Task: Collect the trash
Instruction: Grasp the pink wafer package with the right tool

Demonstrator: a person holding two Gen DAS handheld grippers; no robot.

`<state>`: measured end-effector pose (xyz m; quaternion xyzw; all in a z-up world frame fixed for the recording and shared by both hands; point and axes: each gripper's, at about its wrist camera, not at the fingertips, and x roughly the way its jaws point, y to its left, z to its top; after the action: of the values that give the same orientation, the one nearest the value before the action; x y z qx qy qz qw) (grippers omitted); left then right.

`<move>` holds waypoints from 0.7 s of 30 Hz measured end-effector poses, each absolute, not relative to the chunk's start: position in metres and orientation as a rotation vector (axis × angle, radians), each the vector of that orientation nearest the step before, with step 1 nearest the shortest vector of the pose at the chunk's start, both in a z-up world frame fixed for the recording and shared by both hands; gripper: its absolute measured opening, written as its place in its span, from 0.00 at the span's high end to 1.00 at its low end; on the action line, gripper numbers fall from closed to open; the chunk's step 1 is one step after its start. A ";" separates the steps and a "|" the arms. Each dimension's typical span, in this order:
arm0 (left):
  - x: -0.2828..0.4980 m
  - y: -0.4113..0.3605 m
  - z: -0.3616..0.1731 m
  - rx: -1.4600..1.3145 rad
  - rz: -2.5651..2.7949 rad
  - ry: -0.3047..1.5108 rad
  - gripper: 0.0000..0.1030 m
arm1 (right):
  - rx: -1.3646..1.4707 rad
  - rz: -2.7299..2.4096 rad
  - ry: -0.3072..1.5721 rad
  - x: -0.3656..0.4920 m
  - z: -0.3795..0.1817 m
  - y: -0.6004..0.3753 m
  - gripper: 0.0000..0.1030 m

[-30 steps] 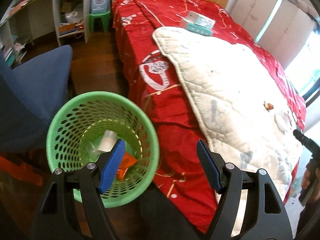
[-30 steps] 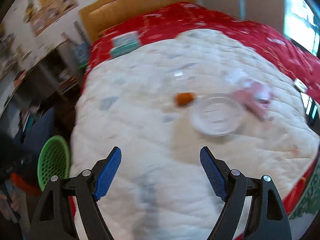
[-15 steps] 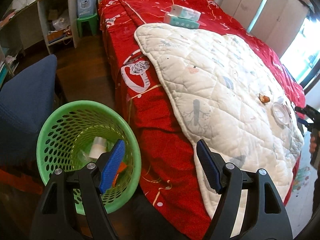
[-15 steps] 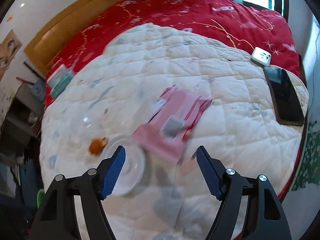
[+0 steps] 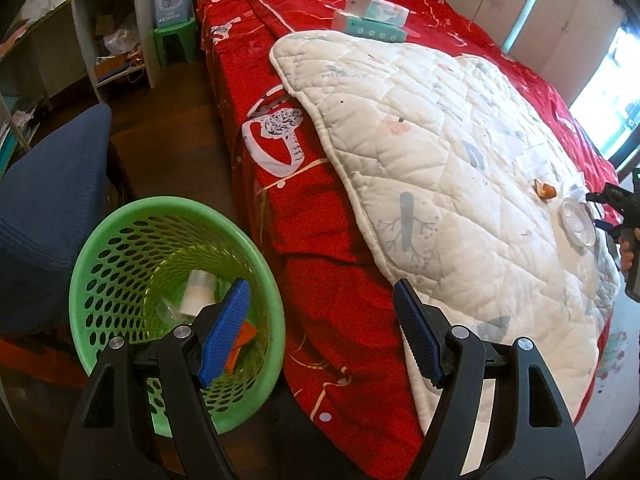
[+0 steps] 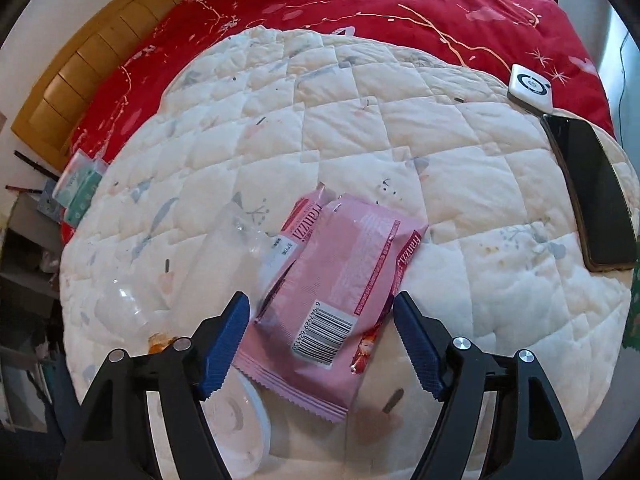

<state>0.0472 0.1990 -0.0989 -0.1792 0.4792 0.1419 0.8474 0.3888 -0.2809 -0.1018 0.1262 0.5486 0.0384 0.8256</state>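
Observation:
A pink snack wrapper point(image 6: 340, 300) lies on the white quilt point(image 6: 360, 140), on top of a second pink wrapper point(image 6: 298, 226). My right gripper point(image 6: 320, 344) is open, its jaws either side of the wrapper's near end, empty. A clear plastic lid point(image 6: 240, 428), an orange scrap point(image 6: 160, 342) and clear plastic film point(image 6: 240, 240) lie to the left. My left gripper point(image 5: 320, 336) is open and empty beside the green basket point(image 5: 120, 240), which holds a white cup point(image 5: 198, 294) and an orange wrapper point(image 5: 240, 344). The lid point(image 5: 576, 226) and scrap point(image 5: 544, 191) show far right.
A black phone point(image 6: 592, 196) and a white device point(image 6: 530, 86) lie on the quilt's right edge. Tissue boxes point(image 5: 372, 18) sit near the headboard. A blue chair point(image 5: 44, 200) stands left of the basket. Shelves point(image 5: 100, 40) and a green stool point(image 5: 176, 38) stand behind.
My right gripper has swung right and closed in on the pink wrappers, which now lie between its jaws. My left gripper has drifted a little right of the basket.

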 end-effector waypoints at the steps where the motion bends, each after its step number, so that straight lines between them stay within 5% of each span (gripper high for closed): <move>1: 0.048 0.198 -0.099 -0.378 0.297 1.011 0.29 | 0.263 0.077 1.165 0.391 -0.103 -0.280 0.30; 17: 0.067 0.174 -0.096 -0.337 0.231 1.013 0.29 | 0.157 0.007 1.199 0.415 -0.119 -0.265 0.27; 21: 0.078 0.158 -0.092 -0.333 0.177 1.010 0.29 | 0.068 -0.004 1.206 0.413 -0.124 -0.261 0.37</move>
<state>0.0783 0.1579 -0.0922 -0.1587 0.4811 0.0844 0.8581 0.4127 -0.2608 -0.1235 0.0319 0.5669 -0.0019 0.8232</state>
